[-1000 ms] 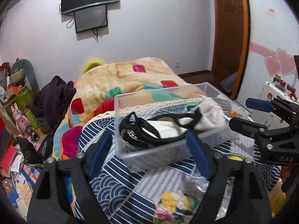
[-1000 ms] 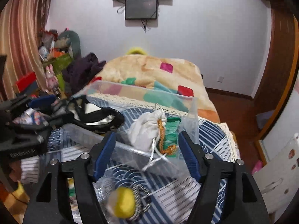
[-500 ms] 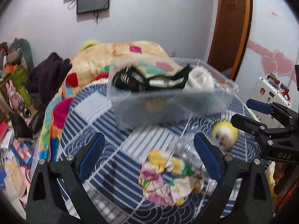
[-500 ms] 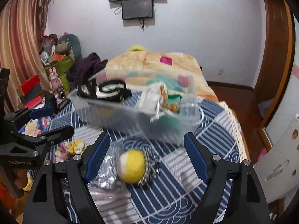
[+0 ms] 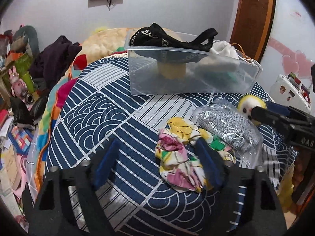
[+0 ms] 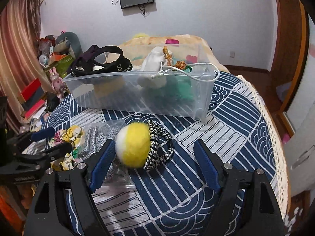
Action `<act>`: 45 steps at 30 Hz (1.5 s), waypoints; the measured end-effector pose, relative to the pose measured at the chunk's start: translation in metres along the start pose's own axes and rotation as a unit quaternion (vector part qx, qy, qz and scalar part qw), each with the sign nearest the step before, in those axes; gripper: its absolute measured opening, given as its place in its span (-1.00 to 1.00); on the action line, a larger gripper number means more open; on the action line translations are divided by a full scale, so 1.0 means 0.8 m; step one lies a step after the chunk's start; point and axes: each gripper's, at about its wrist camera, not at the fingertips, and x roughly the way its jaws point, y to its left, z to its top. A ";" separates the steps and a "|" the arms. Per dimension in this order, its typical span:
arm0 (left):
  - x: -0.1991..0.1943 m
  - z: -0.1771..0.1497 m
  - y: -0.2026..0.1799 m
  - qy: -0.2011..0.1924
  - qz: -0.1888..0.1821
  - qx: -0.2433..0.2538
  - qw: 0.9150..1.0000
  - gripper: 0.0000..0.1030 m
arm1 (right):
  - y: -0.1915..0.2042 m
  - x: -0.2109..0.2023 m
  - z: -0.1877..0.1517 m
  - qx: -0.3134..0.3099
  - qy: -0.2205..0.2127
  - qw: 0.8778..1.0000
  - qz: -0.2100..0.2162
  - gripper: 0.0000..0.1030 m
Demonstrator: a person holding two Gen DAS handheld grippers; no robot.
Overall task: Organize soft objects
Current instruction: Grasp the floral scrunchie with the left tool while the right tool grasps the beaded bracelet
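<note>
A clear plastic bin [image 5: 189,70] [image 6: 141,94] stands on the blue patterned tablecloth [image 5: 94,118] and holds black straps, a white pouch and green cloth. A floral cloth [image 5: 181,153] [image 6: 69,135] lies in front of it, under my open left gripper [image 5: 157,165], whose right finger rests over it. A silver-grey bagged item [image 5: 226,129] lies to its right. A yellow-and-white plush ball [image 6: 133,145] [image 5: 248,106] and a black-and-white braided cord [image 6: 159,143] lie between the open fingers of my right gripper [image 6: 153,163].
The round table's lace edge [image 6: 275,141] runs along the right. A bed with a colourful blanket [image 5: 102,41] stands behind the bin. Clutter and boxes [image 5: 17,90] crowd the floor at the left. A wooden door [image 5: 254,15] is at the back right.
Both grippers have pulled back and tilted down from the bin toward the loose items on the table. The bin now sits farther off; the cloth and ball are near the fingers.
</note>
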 end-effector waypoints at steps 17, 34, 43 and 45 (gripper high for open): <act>-0.020 -0.008 -0.009 -0.006 -0.030 0.003 1.000 -0.74 | -0.003 -0.020 -0.003 -0.004 -0.012 1.000 0.006 -0.10; -0.030 -0.005 -0.004 -0.016 -0.023 0.000 1.000 -0.77 | -0.029 -0.027 -0.001 0.038 -0.025 0.999 0.024 -0.83; -0.049 0.004 -0.003 -0.040 -0.018 0.001 0.999 -0.77 | -0.022 -0.040 0.002 0.034 -0.053 0.998 0.031 -0.87; -0.054 0.007 -0.002 -0.046 -0.018 0.000 0.999 -0.77 | -0.022 -0.043 0.004 0.033 -0.059 0.997 0.030 -0.87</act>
